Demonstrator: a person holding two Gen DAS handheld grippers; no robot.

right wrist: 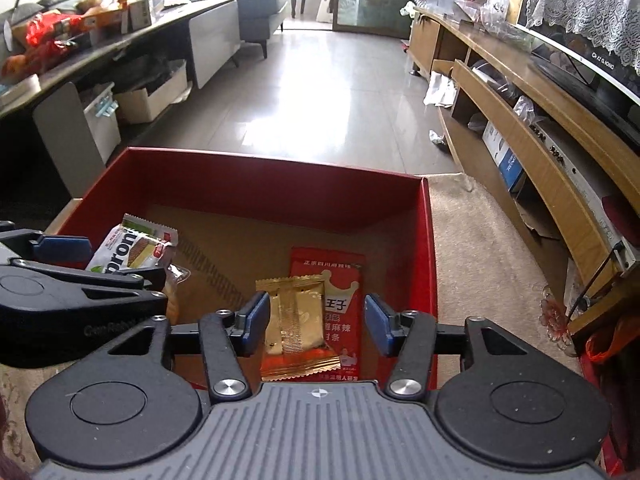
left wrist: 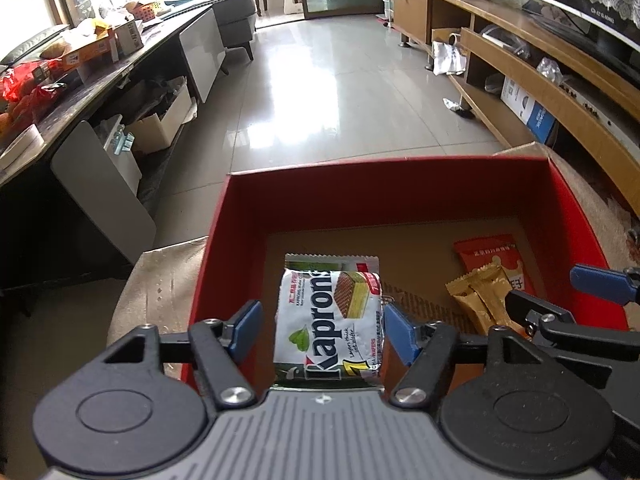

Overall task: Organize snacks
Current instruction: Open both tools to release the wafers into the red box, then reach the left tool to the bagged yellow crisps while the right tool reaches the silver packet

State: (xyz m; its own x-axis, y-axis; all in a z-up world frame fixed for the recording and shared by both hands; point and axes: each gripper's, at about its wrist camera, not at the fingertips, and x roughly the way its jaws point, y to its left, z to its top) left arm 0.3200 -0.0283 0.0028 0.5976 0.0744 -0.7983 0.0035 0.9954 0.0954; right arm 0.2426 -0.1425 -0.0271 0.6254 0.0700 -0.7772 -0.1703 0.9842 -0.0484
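Observation:
A red cardboard box (left wrist: 384, 168) (right wrist: 280, 168) stands open right in front of both grippers. In the left wrist view a white Kaprons wafer pack (left wrist: 328, 320) sits between the blue pads of my left gripper (left wrist: 323, 332). A gap shows at the left pad, so the jaws stand open around it. My right gripper (right wrist: 317, 323) hangs open over a gold packet (right wrist: 296, 312), which lies on a red snack packet (right wrist: 328, 268) on the box floor. The right pad is well clear of the gold packet. The wafer pack (right wrist: 132, 248) also shows in the right wrist view.
The box rests on a beige carpet (right wrist: 480, 240). A dark low table (left wrist: 92, 92) crowded with boxes and bags runs along the left. A wooden TV cabinet (right wrist: 520, 92) lines the right. Glossy tiled floor (left wrist: 320, 92) lies beyond the box.

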